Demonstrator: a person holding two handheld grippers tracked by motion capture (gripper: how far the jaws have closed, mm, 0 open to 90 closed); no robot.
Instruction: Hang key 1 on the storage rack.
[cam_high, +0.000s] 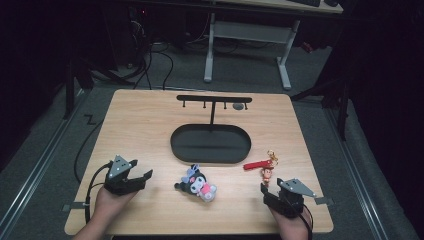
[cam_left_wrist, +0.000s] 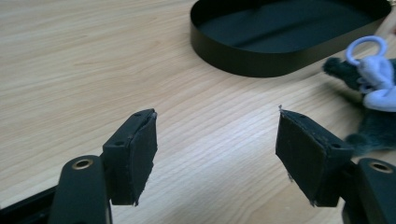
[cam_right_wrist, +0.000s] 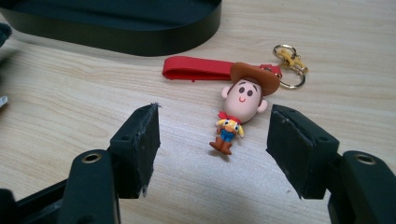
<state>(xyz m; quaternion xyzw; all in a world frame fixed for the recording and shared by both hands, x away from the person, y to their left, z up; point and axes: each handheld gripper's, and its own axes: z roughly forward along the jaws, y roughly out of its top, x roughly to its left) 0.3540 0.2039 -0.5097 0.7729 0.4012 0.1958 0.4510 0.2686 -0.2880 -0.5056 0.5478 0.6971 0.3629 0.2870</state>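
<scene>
A cowboy keychain figure (cam_right_wrist: 240, 105) with a red strap (cam_right_wrist: 198, 68) and gold clasp (cam_right_wrist: 290, 60) lies on the table just ahead of my right gripper (cam_right_wrist: 212, 123), whose jaws stand open around bare wood. From above, the figure (cam_high: 267, 173) lies in front of the right gripper (cam_high: 274, 190) at the near right. A black and pink plush keychain (cam_high: 198, 183) lies at the near centre. My left gripper (cam_high: 135, 176) stands open at the near left, to the plush's left. In the left gripper view the plush (cam_left_wrist: 373, 88) lies at the right edge, beyond the empty jaws (cam_left_wrist: 217, 133).
A black oval tray (cam_high: 181, 150) sits mid-table, with a T-shaped hook rack (cam_high: 214, 100) rising from its far side. The table's front edge runs just under both hands. A white desk frame (cam_high: 210, 50) stands on the floor behind.
</scene>
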